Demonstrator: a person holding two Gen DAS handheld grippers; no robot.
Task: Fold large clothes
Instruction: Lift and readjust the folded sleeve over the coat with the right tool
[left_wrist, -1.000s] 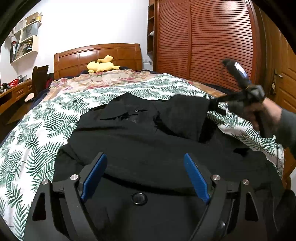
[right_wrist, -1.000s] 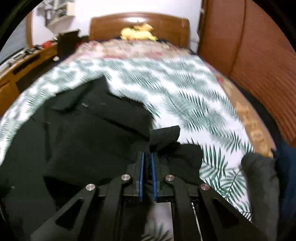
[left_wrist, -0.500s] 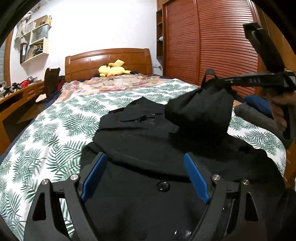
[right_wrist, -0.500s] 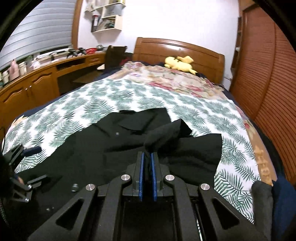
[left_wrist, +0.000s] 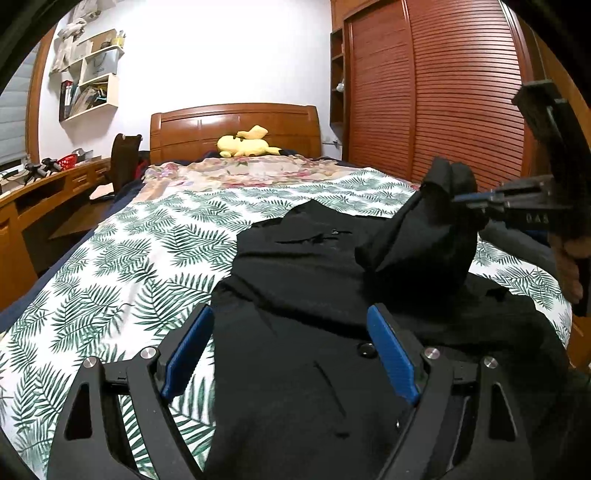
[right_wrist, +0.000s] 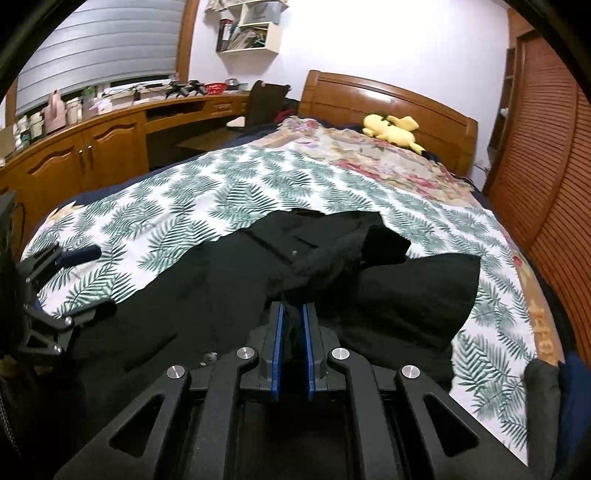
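Left wrist view, L to R. Upper left: wall shelves (left_wrist: 88, 85) w/ books, wooden desk (left_wrist: 44, 199) at left edge, out of play. Centre: bed (left_wrist: 122, 258) w/ fern-print cover, yellow plush toy (left_wrist: 245, 146) by the headboard. Black coat (left_wrist: 303, 266) lies spread on the cover from frame centre down to the bottom edge, collar end toward the headboard, buttons showing low centre. Left tongs (left_wrist: 291, 350) at bottom centre: blue pads wide apart, nothing clamped, hovering over the coat's lower front; cloth sits below the gap, no pad pressing it. Right of centre: one sleeve (left_wrist: 424, 236) lifted clear off the bed in a bunch. Far right: right tongs (left_wrist: 463, 199) pinching the sleeve end, held by a hand (left_wrist: 570, 266) at the right edge.

Right wrist view, L to R: left tongs show at the far left edge, apart. Centre bottom: right tongs (right_wrist: 291, 321) nearly together, clamped on a twisted strip of black cloth running up from the pads. Right: rest of that sleeve sagging onto the cover; dark folded items (right_wrist: 546, 387) at lower right corner, can't tell what.

Progress, my read: early. Coat laid out roughly flat = done. First fold (sleeve in across the body) underway, not landed. Left: lay this sleeve, other sleeve, sides in, then fold the length. Far sleeve's state unclear, black on black.
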